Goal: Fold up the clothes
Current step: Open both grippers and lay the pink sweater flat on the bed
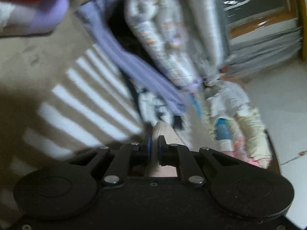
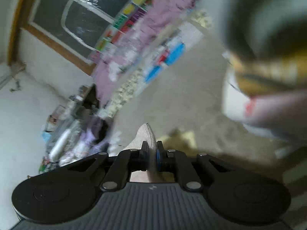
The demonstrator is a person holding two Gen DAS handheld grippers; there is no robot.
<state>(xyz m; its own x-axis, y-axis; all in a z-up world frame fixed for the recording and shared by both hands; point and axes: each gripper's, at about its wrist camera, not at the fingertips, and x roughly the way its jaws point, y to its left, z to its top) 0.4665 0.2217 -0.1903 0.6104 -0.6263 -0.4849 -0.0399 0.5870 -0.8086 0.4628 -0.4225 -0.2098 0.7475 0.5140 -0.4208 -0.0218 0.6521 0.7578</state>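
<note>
- Left wrist view showed the beige bed sheet (image 1: 48, 57), a matte surface crossed by white stripes, with rumpled clothes (image 1: 163, 38) heaped beyond it.
- Pale ribbed garment (image 2: 147, 134) hung pinched between both claws; the thin edge could slip if pulled taut.
- Left gripper (image 1: 155, 143) and right gripper (image 2: 152, 149) were each clamped on its fabric.

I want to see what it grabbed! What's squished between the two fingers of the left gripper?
A fold of pale beige cloth sits between the left gripper's shut fingers, seen in the left wrist view.
</note>
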